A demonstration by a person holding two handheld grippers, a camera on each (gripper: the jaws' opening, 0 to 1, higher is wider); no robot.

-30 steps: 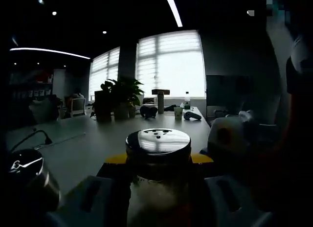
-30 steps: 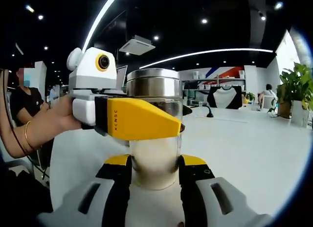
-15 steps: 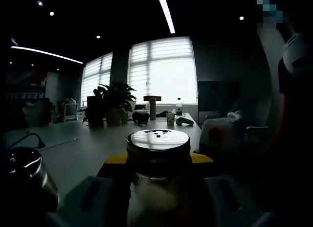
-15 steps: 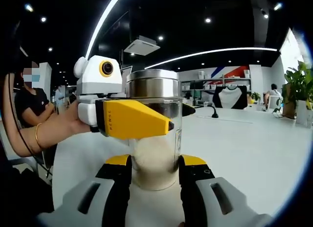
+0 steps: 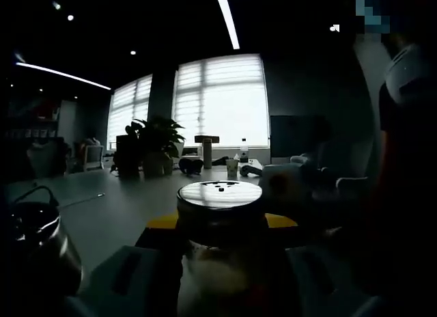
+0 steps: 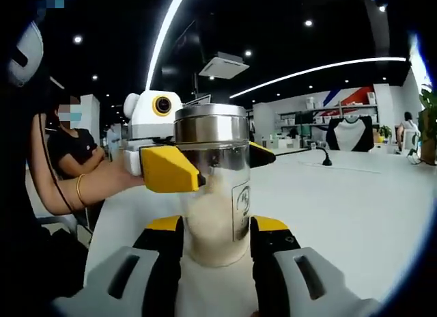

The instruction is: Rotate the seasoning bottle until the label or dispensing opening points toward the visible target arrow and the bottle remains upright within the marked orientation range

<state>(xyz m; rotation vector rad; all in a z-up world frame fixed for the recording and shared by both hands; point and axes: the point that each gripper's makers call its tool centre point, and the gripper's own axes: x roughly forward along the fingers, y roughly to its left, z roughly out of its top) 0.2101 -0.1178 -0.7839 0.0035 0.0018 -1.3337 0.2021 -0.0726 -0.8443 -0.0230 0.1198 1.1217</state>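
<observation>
The seasoning bottle is clear glass with pale powder inside and a shiny metal lid, and it stands upright over the white table. A small label shows on its right face. My right gripper is shut on its lower body. My left gripper, with yellow jaws, comes in from the left and is shut just under the lid. In the left gripper view the lid with its small holes sits between the jaws of my left gripper. The white body of the right gripper shows dimly behind it.
A second metal-lidded jar stands close at the left. A person's hand and arm hold the left gripper. A potted plant and small items stand at the table's far end by the windows. A desk microphone stands further back.
The left gripper has swung round the bottle toward the left of the right gripper view, and the bottle's label has turned into sight. Both views' backgrounds have shifted sideways.
</observation>
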